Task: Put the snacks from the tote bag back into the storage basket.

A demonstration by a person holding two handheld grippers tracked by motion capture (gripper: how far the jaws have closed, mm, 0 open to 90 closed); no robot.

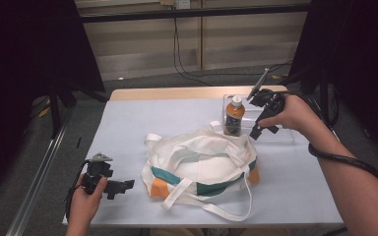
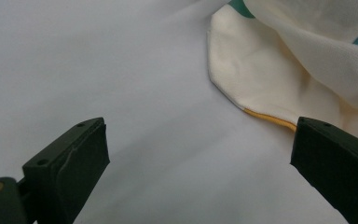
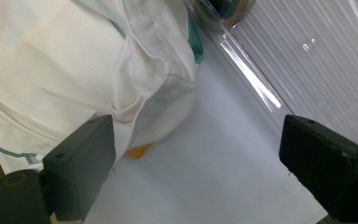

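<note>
- One tote bag (image 1: 202, 167), cream with teal and orange patches, lying slumped at the middle of the tabletop (image 1: 142, 123), a bit toward the near edge; two long straps (image 1: 211, 209), one looping out toward the near edge.
- One bottle (image 1: 234, 115) with orange cap and amber drink, upright, in the left end of one clear plastic tray (image 1: 285, 137) near the far right corner; it stands just behind the bag's far rim.
- Two grippers, one per hand.
- Left gripper (image 1: 123, 186): low at the near left corner, pointing at the bag's left end, near but apart from it; jaws spread wide, nothing between them. In the left gripper view the bag (image 2: 279, 70) edge sits ahead of the gap, only tabletop (image 2: 98, 60) between the jaws.
- Right gripper (image 1: 257, 132): over the tray, just right of the bottle, tilted down toward the bag's far right rim; jaws released, holding nothing. Right gripper view: bag (image 3: 74, 70) at left, tray wall (image 3: 242, 60) running ahead, neither touched.
- Bag mouth is folded over itself.
- One black cable (image 1: 344, 160) wraps the right forearm.
</note>
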